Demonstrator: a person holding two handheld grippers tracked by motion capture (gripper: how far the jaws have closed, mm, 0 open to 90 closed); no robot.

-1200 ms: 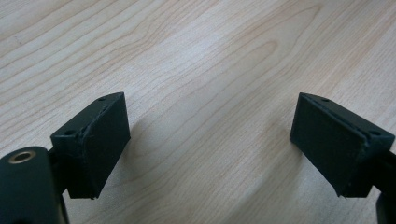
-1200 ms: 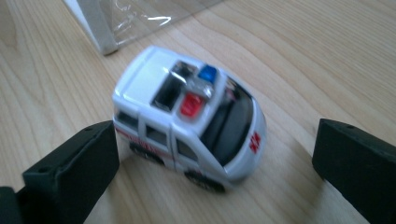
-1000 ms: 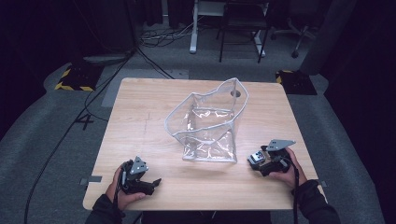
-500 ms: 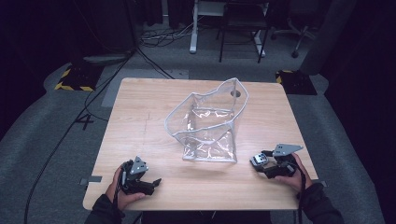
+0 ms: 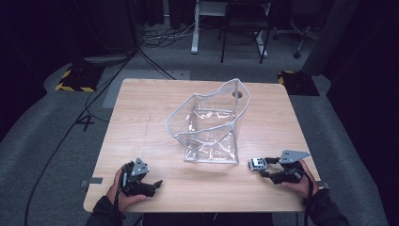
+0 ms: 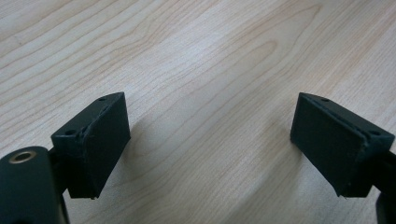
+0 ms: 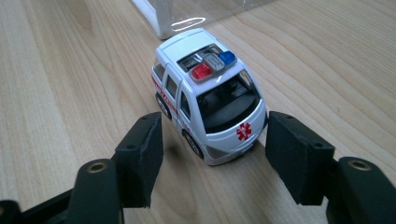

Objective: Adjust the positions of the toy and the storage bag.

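Observation:
A small white toy ambulance (image 5: 256,163) (image 7: 210,93) with red and blue roof lights stands on the wooden table (image 5: 141,108), just right of a clear plastic bag (image 5: 211,122). My right gripper (image 5: 264,167) (image 7: 214,125) lies low on the table with the car's front between its jaws. They have just been closing. The right pad is at the bumper, while a gap remains at the left pad (image 7: 140,149). My left gripper (image 5: 157,183) (image 6: 210,116) rests near the front left edge, open wide over bare wood.
The bag stands open in the table's middle, and its corner (image 7: 163,18) lies right behind the car. Beyond the table are cables, a black-and-yellow floor mat (image 5: 75,77) and desk legs (image 5: 195,28).
The right gripper has drifted slightly right and toward the near edge, and its jaws have narrowed around the toy car. The left gripper has stayed put.

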